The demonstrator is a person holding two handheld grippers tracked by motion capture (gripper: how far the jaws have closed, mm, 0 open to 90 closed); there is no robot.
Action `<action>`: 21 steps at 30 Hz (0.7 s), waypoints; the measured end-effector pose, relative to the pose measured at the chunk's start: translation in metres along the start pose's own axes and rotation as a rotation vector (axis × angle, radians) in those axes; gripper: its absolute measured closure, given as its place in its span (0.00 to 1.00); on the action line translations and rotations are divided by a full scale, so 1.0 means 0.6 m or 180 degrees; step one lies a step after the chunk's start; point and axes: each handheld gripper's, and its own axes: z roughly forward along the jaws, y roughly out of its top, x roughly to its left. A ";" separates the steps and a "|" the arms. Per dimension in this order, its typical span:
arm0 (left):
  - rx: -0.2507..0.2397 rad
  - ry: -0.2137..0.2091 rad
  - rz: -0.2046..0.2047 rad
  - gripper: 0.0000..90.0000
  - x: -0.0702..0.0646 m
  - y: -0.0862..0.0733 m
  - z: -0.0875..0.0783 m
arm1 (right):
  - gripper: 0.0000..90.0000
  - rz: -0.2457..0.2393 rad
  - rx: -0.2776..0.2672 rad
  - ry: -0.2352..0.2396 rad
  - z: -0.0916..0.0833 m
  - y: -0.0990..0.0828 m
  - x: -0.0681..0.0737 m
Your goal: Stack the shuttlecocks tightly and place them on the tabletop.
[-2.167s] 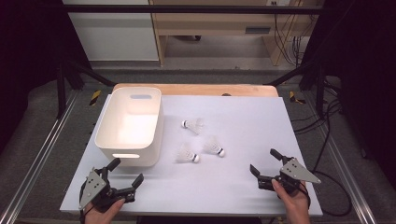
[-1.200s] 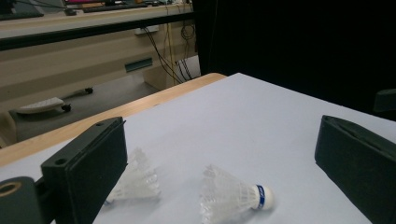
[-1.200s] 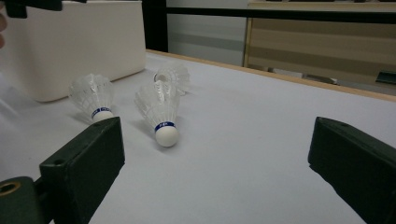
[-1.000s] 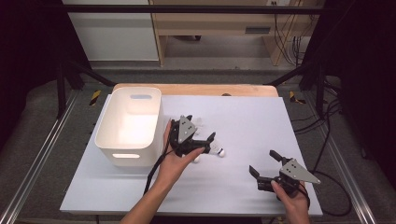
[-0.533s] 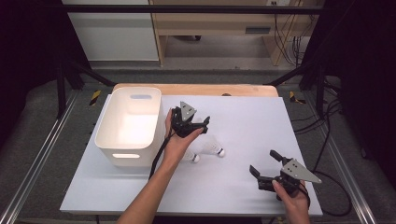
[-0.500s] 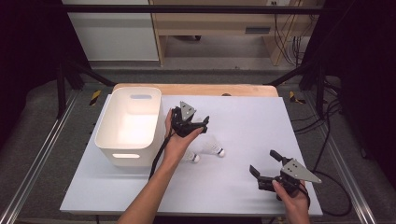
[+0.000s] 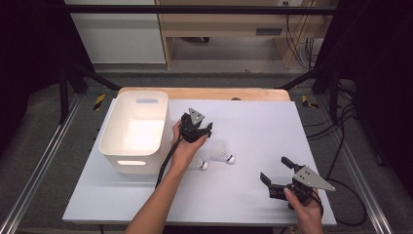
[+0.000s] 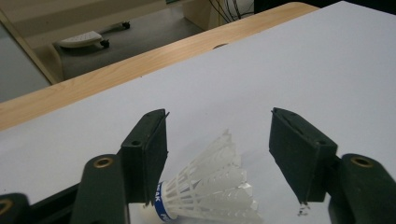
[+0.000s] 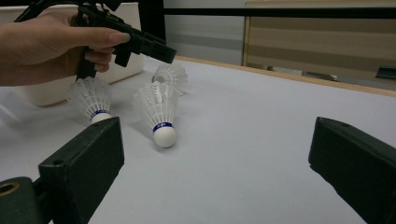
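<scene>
Hand-held gripper (image 8: pixel 217 158) on the left stood half-narrowed, jaws just closing around a shuttlecock (image 8: pixel 205 193) on the bench (image 7: pixel 272 126) beside the white bin (image 7: pixel 136 131), pads not yet pressing. None was binned; three remained. Right hand-held gripper (image 7: pixel 275 176) rested wide, well away from the bin. Its view showed two more shuttlecocks (image 9: pixel 159 112) lying free; the left gripper view showed one.

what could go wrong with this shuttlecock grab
The left tongs have been closing around the shuttlecock; its feather skirt sits between the jaws, so they may crush it. One jaw is beside the cork while the other stands clear, so it may get pushed sideways instead of gripped.
</scene>
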 end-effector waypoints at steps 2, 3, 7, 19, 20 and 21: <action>0.0035 -0.0004 0.0038 0.47 -0.003 -0.001 0.002 | 0.04 0.0008 -0.0001 -0.0003 0.000 0.000 -0.001; 0.0065 0.0003 0.0082 0.48 -0.004 -0.002 0.004 | 0.04 -0.0001 -0.0001 -0.0008 0.001 0.000 -0.001; 0.0159 0.0051 0.0152 0.52 -0.008 -0.006 0.008 | 0.04 0.0010 0.0000 0.0000 0.000 0.000 -0.001; 0.0272 0.0084 0.0239 0.58 -0.009 -0.011 0.014 | 0.04 0.0018 0.0002 0.0010 0.001 0.000 0.000; 0.0272 0.0078 0.0228 0.59 -0.008 -0.012 0.015 | 0.04 0.0019 0.0006 0.0012 0.001 0.000 0.000; 0.0272 0.0070 0.0218 0.60 -0.008 -0.012 0.015 | 0.04 0.0026 0.0012 0.0016 0.001 0.000 0.001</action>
